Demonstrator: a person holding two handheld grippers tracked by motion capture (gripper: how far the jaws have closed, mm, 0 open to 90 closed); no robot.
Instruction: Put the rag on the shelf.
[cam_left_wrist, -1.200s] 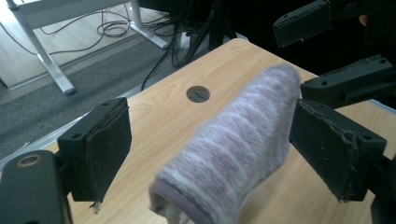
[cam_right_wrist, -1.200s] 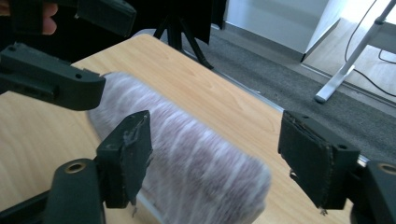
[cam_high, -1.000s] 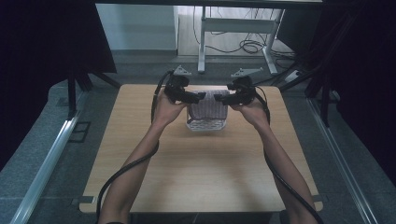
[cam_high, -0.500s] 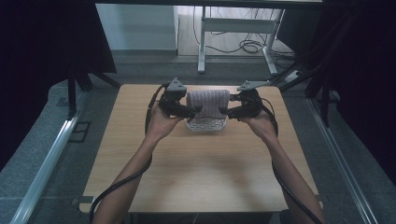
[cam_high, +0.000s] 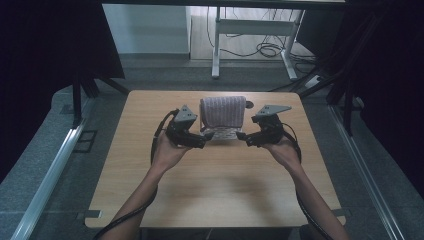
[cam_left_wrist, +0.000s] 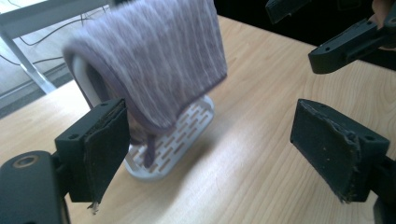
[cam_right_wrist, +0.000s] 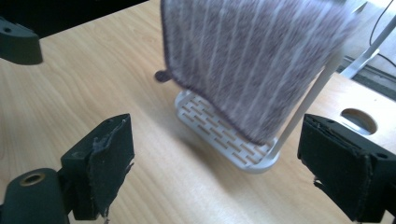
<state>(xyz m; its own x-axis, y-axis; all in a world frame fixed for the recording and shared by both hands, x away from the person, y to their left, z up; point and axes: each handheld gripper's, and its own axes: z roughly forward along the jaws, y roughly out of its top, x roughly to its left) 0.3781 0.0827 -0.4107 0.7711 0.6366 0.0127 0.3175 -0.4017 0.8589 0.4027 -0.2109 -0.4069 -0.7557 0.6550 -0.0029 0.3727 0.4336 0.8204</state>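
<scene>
1. A striped purple-grey towel (cam_high: 223, 111) hangs draped over a white slotted rack (cam_high: 220, 135) at the upper centre of the high view, on a light wooden table (cam_high: 210, 185), as a person holds a gripper to each side of it.

2. The left gripper (cam_high: 204, 142) sits just left of the rack's base and the right gripper (cam_high: 241, 138) just right of it; both stand with jaws spread wide and nothing between them.

3. In the left gripper view, the towel (cam_left_wrist: 154, 56) fills the upper middle of the frame, its lower edge falling over the slotted base (cam_left_wrist: 175, 140), with the frayed black pads (cam_left_wrist: 327, 140) clear of the cloth.

4. In the right gripper view, the towel (cam_right_wrist: 252, 60) hangs at upper right above the rack base (cam_right_wrist: 224, 140), beside a white upright post (cam_right_wrist: 308, 102); a round hole in the tabletop (cam_right_wrist: 358, 120) lies at the right edge.

5. Judged from how things lie, the hanging looks essentially done: the towel rests over the rack on its own and neither tool holds it. What appears left, at most, is squaring the cloth or drawing the hands clear.

6. No brand, label or legible writing can be made out on the towel, rack, grippers or table.

7. Beyond the table's far edge, at the top of the high view, a desk frame (cam_high: 250, 30) and loose cables (cam_high: 265, 49) sit on the floor.
</scene>
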